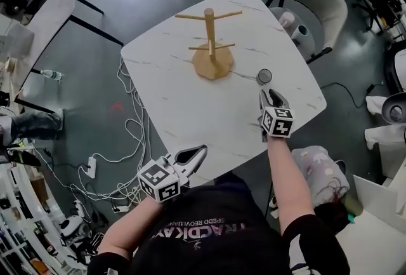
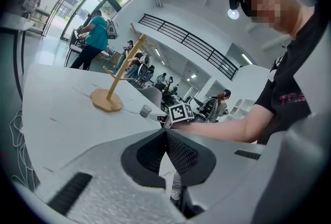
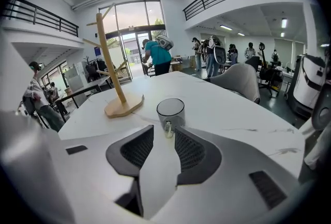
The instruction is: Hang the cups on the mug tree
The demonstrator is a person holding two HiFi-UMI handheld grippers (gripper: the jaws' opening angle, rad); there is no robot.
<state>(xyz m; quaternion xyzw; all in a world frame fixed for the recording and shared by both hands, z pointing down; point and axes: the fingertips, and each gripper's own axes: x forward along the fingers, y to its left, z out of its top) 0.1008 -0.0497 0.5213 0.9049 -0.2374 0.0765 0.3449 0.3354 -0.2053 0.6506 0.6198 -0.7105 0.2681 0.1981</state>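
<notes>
A wooden mug tree (image 1: 210, 39) stands on the white marble table (image 1: 171, 96), all its pegs bare. Right of its base sits a small clear glass cup (image 1: 264, 76). My right gripper (image 1: 271, 94) is just behind the cup, low over the table. In the right gripper view the cup (image 3: 170, 110) stands upright with its small handle between the tips of the right gripper (image 3: 164, 130); the jaws stand apart and do not press on it. My left gripper (image 1: 198, 152) hovers at the table's near edge, its jaws closed together with nothing in them (image 2: 166, 132).
A white chair (image 1: 317, 10) stands at the table's far right corner. White cables and a power strip (image 1: 92, 166) lie on the floor to the left. Another table (image 1: 44, 20) is at the far left, and bags and a stool sit at the right.
</notes>
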